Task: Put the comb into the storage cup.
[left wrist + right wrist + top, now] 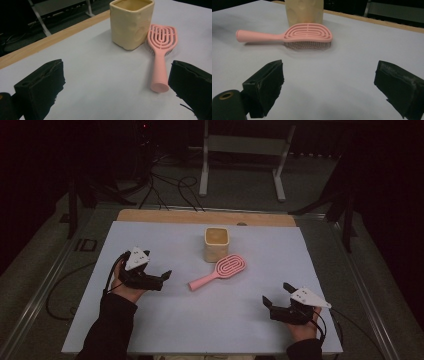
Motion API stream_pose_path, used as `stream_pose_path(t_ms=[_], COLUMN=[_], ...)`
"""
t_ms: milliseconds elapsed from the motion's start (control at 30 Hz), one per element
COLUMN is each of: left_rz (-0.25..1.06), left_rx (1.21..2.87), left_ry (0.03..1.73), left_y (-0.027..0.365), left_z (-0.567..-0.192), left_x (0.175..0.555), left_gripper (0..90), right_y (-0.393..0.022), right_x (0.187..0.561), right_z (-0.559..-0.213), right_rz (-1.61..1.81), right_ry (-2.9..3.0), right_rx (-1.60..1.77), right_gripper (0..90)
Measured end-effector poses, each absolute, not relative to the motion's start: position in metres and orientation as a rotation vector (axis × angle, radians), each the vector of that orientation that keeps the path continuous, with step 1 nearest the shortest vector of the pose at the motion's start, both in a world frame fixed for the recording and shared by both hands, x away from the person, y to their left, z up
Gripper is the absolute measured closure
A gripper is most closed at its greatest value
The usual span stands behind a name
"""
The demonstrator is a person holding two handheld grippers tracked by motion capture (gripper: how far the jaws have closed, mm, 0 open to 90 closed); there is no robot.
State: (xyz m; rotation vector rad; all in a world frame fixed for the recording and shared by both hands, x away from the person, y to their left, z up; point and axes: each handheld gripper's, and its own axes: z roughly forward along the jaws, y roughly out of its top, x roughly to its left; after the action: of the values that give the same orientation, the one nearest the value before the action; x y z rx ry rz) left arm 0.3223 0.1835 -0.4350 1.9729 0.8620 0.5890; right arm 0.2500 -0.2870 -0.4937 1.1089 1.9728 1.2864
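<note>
dark floor and trailing cables ring our white table sheet [165, 320], and a pale metal frame [245, 145] stands beyond its far wooden edge [200, 216].

we hold 2 grippers low over the sheet. our left gripper [164, 277] sits at 9 o'clock from the table's middle with its jaws spread apart and nothing between them. our right gripper [276, 295] rests at 4 o'clock, jaws likewise wide and empty. the pink hairbrush [218, 271] lies flat near the centre, bristles down, its handle end pointing toward 8 o'clock and its head toward 2 o'clock. the head lies just beside the cream square cup [216, 244], which stands upright at 12 o'clock from the brush; we cannot tell whether they touch.

the left gripper is nearer the handle, so we judge the step in hand to be closing in on that handle. in the left gripper view the rounded handle end [160, 86] lies just inside the right jaw, off centre. to do it well we should shift toward 3 o'clock until the handle sits midway between the jaws, drop low enough to straddle it, and close across its narrow width rather than along it. we should keep clear of the cup, since a nudge on the head might push against it.

the sheet looks smooth and bare apart from these 2 things.
</note>
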Motion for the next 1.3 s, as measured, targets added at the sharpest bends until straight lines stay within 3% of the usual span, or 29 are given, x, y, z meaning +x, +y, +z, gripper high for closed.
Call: stream_pose_path(t_ms=[1300], left_rz=[0.509], left_rx=[2.107], left_ry=[0.844], left_y=[0.140], left_z=[-0.437], left_x=[0.356], left_gripper=[1.1], right_y=[-0.286], right_x=[0.250], right_z=[-0.494], right_rz=[1.289], right_ry=[1.980], right_rx=[1.112], right_gripper=[8.6])
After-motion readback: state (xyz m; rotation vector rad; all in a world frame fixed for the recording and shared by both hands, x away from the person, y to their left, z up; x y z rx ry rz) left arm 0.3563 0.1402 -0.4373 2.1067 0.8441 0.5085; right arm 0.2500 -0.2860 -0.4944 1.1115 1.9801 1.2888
